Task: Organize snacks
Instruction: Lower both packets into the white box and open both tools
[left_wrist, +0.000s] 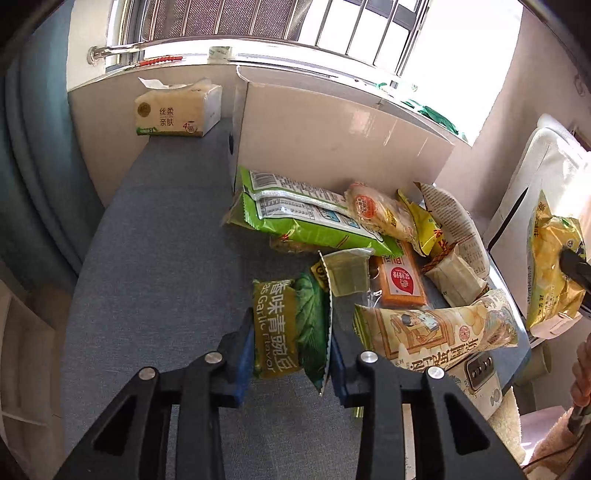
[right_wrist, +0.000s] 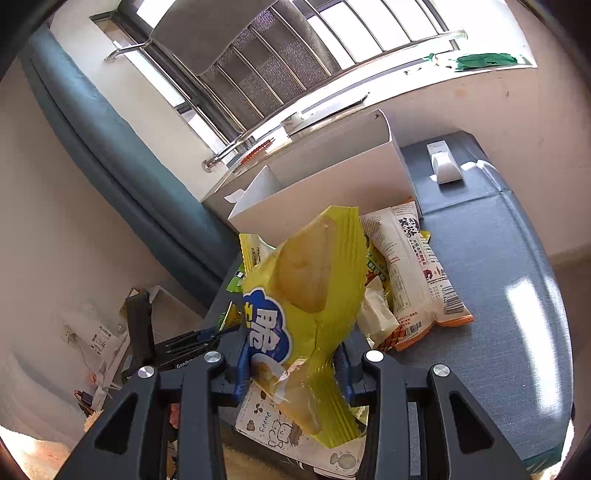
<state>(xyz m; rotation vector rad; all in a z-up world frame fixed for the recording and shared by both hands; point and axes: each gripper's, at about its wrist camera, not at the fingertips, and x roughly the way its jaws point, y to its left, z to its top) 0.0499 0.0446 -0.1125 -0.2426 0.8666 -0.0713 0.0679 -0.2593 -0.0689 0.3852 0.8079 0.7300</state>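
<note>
My left gripper (left_wrist: 291, 354) is shut on a green garlic-pea snack bag (left_wrist: 288, 325), held just above the blue-grey table (left_wrist: 155, 288). My right gripper (right_wrist: 291, 373) is shut on a yellow chip bag (right_wrist: 310, 295), lifted above the table; the same bag shows in the left wrist view (left_wrist: 550, 258) at the far right. A white cardboard box (left_wrist: 332, 136) stands open at the back, also in the right wrist view (right_wrist: 332, 177). A pile of snacks lies before it: green packs (left_wrist: 295, 214), an orange packet (left_wrist: 400, 284), a cream illustrated chip bag (left_wrist: 436, 332), a white and orange bag (right_wrist: 417, 273).
A tissue pack (left_wrist: 177, 110) sits at the table's far left corner. A white device (right_wrist: 445, 162) stands on the table at the back right. A window with bars and a sill runs behind the box. A blue curtain (right_wrist: 110, 147) hangs left.
</note>
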